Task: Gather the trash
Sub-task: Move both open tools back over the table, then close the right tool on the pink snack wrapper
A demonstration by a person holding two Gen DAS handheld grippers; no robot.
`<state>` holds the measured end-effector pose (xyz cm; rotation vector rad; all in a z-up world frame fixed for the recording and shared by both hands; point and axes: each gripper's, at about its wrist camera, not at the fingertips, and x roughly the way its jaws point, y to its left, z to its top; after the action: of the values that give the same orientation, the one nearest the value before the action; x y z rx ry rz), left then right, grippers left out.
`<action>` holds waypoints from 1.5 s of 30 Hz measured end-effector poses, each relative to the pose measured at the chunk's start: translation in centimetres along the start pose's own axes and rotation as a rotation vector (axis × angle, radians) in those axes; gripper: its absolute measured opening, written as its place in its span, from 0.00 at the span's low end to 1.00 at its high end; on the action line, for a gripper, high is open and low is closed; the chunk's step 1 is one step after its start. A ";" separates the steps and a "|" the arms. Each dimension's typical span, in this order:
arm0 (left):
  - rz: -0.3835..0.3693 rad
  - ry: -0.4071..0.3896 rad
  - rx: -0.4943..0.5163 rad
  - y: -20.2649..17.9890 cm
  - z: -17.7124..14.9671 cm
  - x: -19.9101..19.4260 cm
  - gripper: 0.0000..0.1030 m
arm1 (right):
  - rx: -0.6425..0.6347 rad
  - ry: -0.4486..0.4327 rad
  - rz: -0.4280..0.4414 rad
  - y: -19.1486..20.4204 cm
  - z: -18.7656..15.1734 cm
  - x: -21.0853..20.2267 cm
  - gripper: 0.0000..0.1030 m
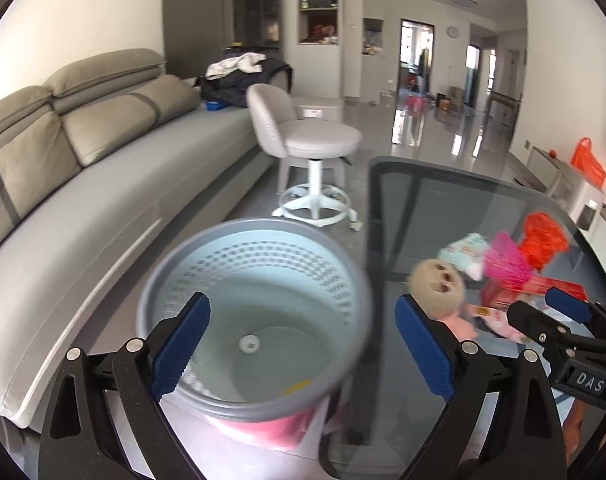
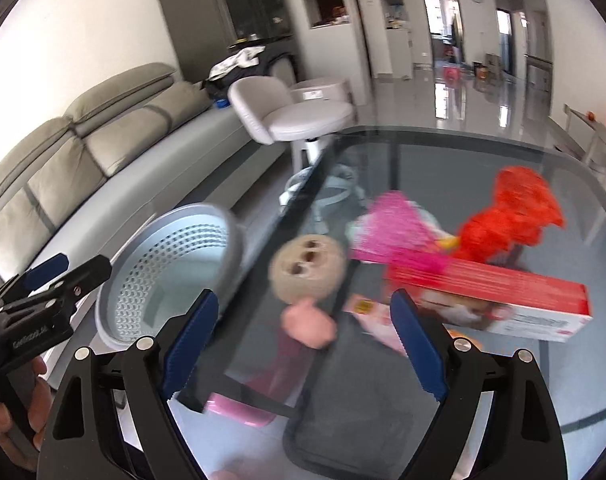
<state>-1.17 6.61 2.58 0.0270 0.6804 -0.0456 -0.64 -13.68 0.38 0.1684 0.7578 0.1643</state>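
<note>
— Below the left gripper [image 1: 303, 344], what sits there?
— A round bin [image 1: 255, 320], grey rim, perforated pale wall, smooth floor with a yellow scrap at about five o'clock. The jaws stand wide with nothing between the ribbed blue pads.
— And the right gripper [image 2: 303, 348]?
— Spread wide too, empty, over the glass table [image 2: 503, 380]. The trash lies on that glass: a round, fibrous coconut shell [image 2: 307, 268] with three holes at eleven o'clock from it, a flat red box [image 2: 503, 300] at two, crinkled orange plastic [image 2: 519, 216] and a pink ribbed piece [image 2: 391, 232] beyond.
— Bin from there?
— Ten o'clock, off the table's edge, beside a grey sofa [image 2: 103, 152].
</note>
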 end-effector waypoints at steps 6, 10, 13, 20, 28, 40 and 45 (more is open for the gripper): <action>-0.044 0.015 0.040 -4.1 -0.3 0.6 0.89 | 0.022 0.006 -0.062 -4.2 -1.1 -1.5 0.81; -0.047 0.026 0.066 -6.0 -0.7 1.4 0.89 | 0.044 0.031 -0.075 -6.7 -1.9 -1.9 0.81; -0.046 0.041 0.073 -7.0 -1.2 2.2 0.90 | 0.053 0.041 -0.085 -8.1 -2.6 -2.0 0.81; -0.022 0.074 0.082 -7.9 -2.5 3.8 0.90 | 0.037 0.085 -0.095 -9.4 -3.5 -0.8 0.81; -0.006 0.099 0.089 -8.1 -3.4 4.9 0.90 | -0.007 0.134 -0.083 -9.0 -3.9 2.0 0.81; -0.014 0.124 0.083 -8.4 -3.8 5.8 0.90 | -0.091 0.178 -0.060 -7.4 -3.2 5.0 0.81; -0.019 0.132 0.073 -8.3 -3.8 6.0 0.90 | -0.114 0.183 -0.081 -6.8 -2.9 6.0 0.81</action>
<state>0.70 -1.76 -4.20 0.0944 0.8111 -0.0880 2.23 -18.75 -7.13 0.0138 0.9337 0.1470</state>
